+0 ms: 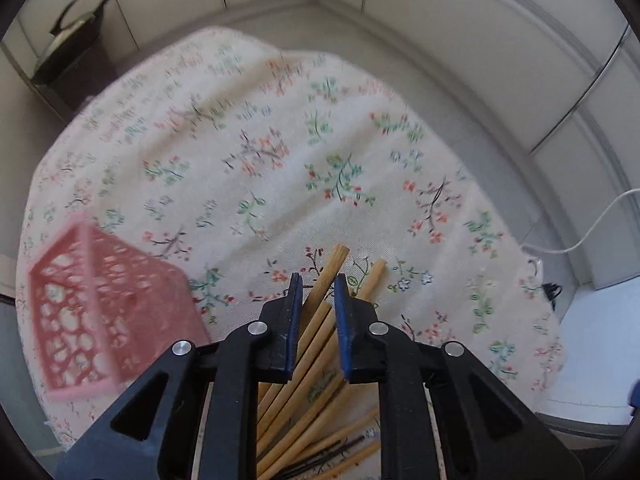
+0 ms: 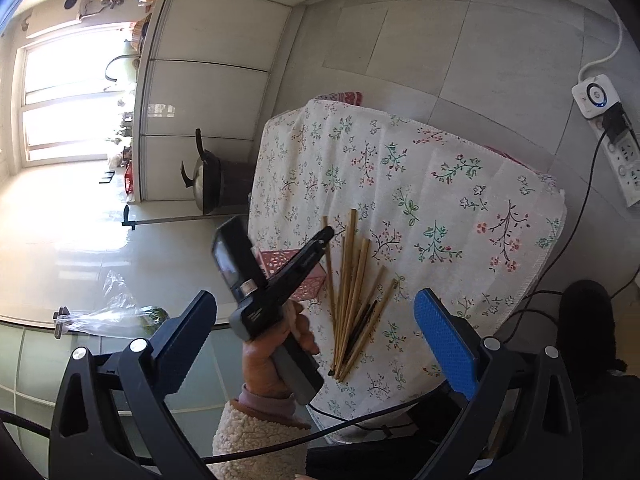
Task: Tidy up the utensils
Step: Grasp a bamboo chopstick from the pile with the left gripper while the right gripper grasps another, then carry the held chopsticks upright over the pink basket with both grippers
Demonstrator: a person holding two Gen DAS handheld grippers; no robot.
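Several wooden chopsticks [image 2: 352, 276] lie fanned on the flowered cloth [image 2: 440, 200], with a dark pair [image 2: 362, 320] among them. My left gripper [image 1: 318, 280] points steeply down over the fan, its blue pads close together on a wooden chopstick [image 1: 334, 266] whose end sticks out past the tips. The rest of the pile [image 1: 304, 412] shows under the jaws. A pink lattice basket [image 1: 108, 312] stands to the left. In the right wrist view a person's hand [image 2: 272, 356] holds the left gripper [image 2: 328, 236] in front of the basket [image 2: 270, 262]. My right gripper [image 2: 316, 296] hangs open before the table, holding nothing.
A black pan [image 2: 208, 184] sits on a dark stand beside the table. A white power strip [image 2: 604, 120] and cables [image 2: 576, 240] lie on the tiled floor to the right. A clear plastic bag [image 2: 116, 312] rests on the floor at the left.
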